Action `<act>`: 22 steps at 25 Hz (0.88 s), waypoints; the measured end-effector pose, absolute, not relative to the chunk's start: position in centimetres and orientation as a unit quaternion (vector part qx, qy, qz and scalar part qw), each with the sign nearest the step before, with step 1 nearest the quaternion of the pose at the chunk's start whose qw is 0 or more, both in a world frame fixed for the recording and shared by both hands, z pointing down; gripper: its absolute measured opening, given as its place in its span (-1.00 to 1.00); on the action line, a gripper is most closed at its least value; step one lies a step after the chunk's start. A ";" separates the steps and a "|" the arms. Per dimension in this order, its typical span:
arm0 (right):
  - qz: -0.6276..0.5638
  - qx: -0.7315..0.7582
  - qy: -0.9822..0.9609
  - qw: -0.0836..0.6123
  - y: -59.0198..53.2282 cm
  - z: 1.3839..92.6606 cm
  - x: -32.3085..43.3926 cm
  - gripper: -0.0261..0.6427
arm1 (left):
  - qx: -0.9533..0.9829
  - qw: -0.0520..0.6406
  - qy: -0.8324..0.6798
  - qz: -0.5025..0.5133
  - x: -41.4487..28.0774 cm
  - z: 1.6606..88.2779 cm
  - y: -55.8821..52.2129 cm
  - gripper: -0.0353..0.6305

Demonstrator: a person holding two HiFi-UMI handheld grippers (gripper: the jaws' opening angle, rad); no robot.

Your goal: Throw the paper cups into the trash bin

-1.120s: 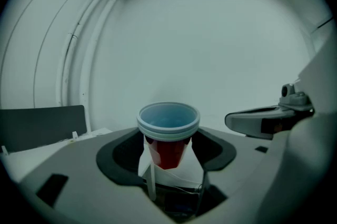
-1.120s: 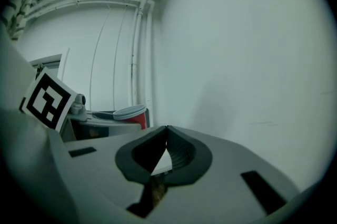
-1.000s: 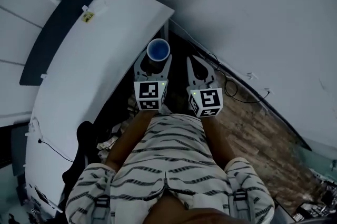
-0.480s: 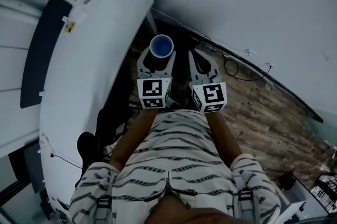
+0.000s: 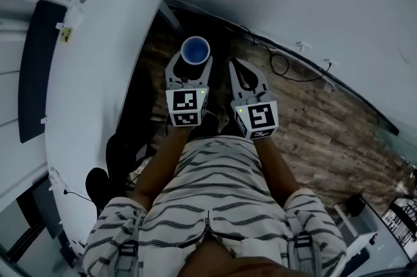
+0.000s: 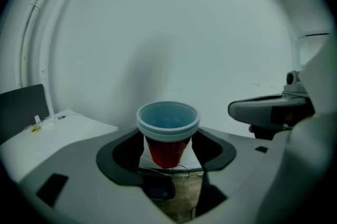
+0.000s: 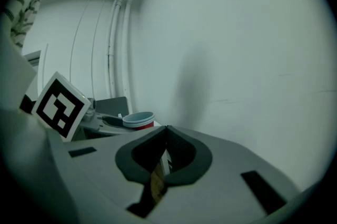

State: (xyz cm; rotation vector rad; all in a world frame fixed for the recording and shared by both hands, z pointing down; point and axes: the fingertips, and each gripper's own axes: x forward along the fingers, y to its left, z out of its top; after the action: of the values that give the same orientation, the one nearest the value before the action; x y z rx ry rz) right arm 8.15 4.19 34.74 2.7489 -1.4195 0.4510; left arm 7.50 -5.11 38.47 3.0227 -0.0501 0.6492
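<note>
At upper centre of the head view, the left gripper (image 5: 193, 68) pinches the stacked paper cups (image 5: 195, 49) upright, likely for carrying to a trash bin not in view, while the right gripper (image 5: 238, 72) beside it is pressed together, empty.

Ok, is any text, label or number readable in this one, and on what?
No words or numbers can be read anywhere.
The yellow sticker on the white table: too small to read.
The marker cubes, left and right: black-and-white square patterns only, no text.
The paper cups: no print visible.
</note>
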 end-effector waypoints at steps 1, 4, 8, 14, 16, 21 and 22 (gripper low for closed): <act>0.150 0.878 -0.454 0.006 4.5 35.3 8.3 -0.89 | 0.976 0.024 -0.015 0.216 7.8 39.1 -4.9 0.02; 0.163 0.875 -0.456 -0.001 5.3 36.8 8.9 -0.89 | 0.972 0.021 -0.012 0.234 8.6 41.0 -4.4 0.02; 0.183 0.874 -0.450 -0.001 6.4 39.1 10.1 -0.89 | 0.967 0.022 -0.017 0.252 9.8 43.3 -4.0 0.02; 0.205 0.867 -0.453 0.001 6.5 41.7 10.9 -0.89 | 0.960 0.029 -0.018 0.277 10.7 46.7 -3.7 0.02; 0.212 0.864 -0.456 0.002 6.5 42.5 11.1 -0.89 | 0.958 0.027 -0.010 0.287 11.1 47.8 -3.2 0.02; 0.219 0.857 -0.467 0.005 6.0 44.4 11.7 -0.89 | 0.953 0.025 -0.005 0.303 12.2 50.9 -3.0 0.02; 0.222 0.857 -0.466 0.004 6.1 44.9 11.7 -0.89 | 0.951 0.025 -0.004 0.308 12.3 51.7 -3.0 0.02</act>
State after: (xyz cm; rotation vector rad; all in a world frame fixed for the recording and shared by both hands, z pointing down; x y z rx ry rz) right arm 11.74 6.07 44.89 2.6845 -1.4598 0.6950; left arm 12.32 -2.95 51.69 2.9406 -0.0125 0.9526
